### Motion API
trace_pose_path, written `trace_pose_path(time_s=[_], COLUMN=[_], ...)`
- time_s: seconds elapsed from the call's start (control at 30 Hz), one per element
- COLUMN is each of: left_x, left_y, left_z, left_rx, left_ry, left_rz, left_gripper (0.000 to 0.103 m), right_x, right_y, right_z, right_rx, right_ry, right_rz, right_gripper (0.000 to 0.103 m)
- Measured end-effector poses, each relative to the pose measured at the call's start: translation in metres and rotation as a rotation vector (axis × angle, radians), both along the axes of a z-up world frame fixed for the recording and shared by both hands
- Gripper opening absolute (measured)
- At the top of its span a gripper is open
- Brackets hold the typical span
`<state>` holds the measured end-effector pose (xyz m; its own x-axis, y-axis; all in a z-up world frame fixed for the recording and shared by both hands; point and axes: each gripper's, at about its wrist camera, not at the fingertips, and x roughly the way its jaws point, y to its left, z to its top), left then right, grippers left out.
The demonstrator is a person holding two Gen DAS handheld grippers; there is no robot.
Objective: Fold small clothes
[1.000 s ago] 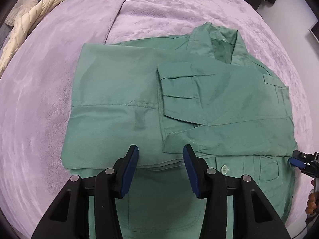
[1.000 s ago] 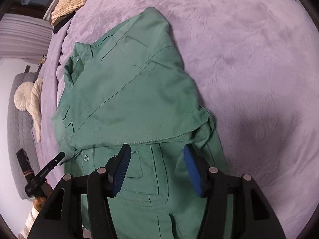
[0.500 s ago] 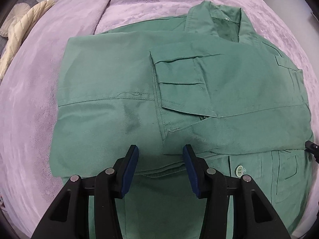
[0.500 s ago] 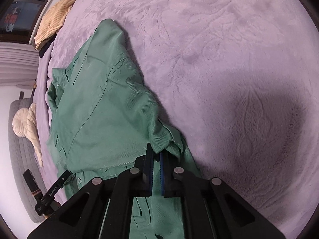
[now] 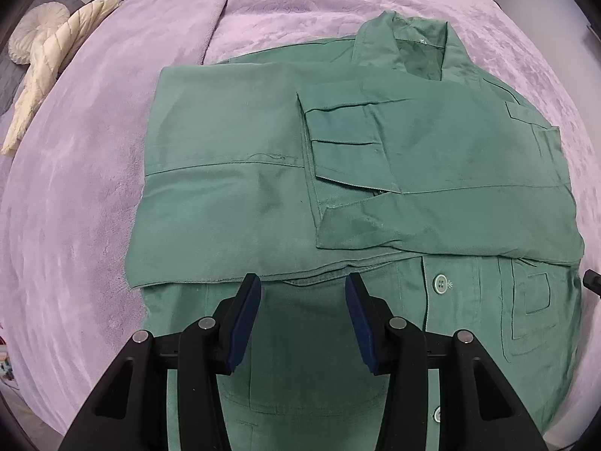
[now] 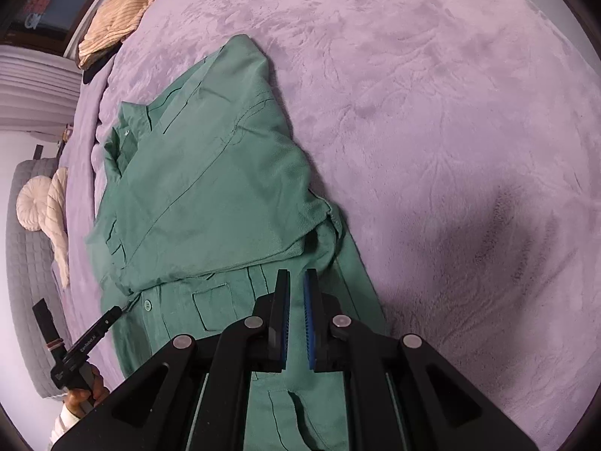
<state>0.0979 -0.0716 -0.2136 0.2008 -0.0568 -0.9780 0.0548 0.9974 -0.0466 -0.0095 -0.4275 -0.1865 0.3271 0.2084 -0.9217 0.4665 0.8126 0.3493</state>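
Garment: green button-front jacket, lying on the purple plush blanket, both sleeves folded across the chest, collar away from the left camera.
Left gripper: jaws spread wide, hovering above the lower front panel, just short of the folded sleeve edge; nothing between the pads.
Right gripper: jaws nearly together, narrow gap visible; over the jacket's right side edge; whether fabric is pinched cannot be determined.
Background: cream quilted item, tan knit.

plain green cotton work shirt on a mottled lilac plush blanket
black gripper fingers with blue pads; cream ribbed cloth far ahead.
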Motion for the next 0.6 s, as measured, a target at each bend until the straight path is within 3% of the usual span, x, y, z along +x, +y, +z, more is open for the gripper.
trace_pose_path(time_s=[0.27,0.33,0.37,0.4,0.47,0.6], left_x=[-0.019,-0.018,-0.015,-0.015,-0.015,-0.015], left_y=[0.0,0.006,0.007,0.007,0.007,0.008], left_z=[0.022,0.022,0.024,0.023,0.026,0.027], left_rx=[0.0,0.002,0.01,0.015,0.019,0.054], left_ry=[-0.018,-0.022,-0.023,-0.029,-0.037,-0.04], left_rz=[0.006,0.009,0.011,0.011,0.002,0.005], left_gripper=[0.049,0.073,0.097,0.102,0.102,0.102], right_x=[0.0,0.0,0.0,-0.001,-0.001,0.0], right_y=[0.02,0.025,0.027,0.03,0.036,0.045], right_z=[0.015,0.018,0.019,0.021,0.025,0.03], right_rx=[-0.05,-0.059,-0.064,-0.067,-0.076,-0.097], right_ry=[-0.003,-0.003,-0.003,-0.005,-0.019,-0.022], right_rz=[0.052,0.063,0.069,0.074,0.091,0.123], right_gripper=[0.008,0.01,0.024,0.05,0.071,0.072])
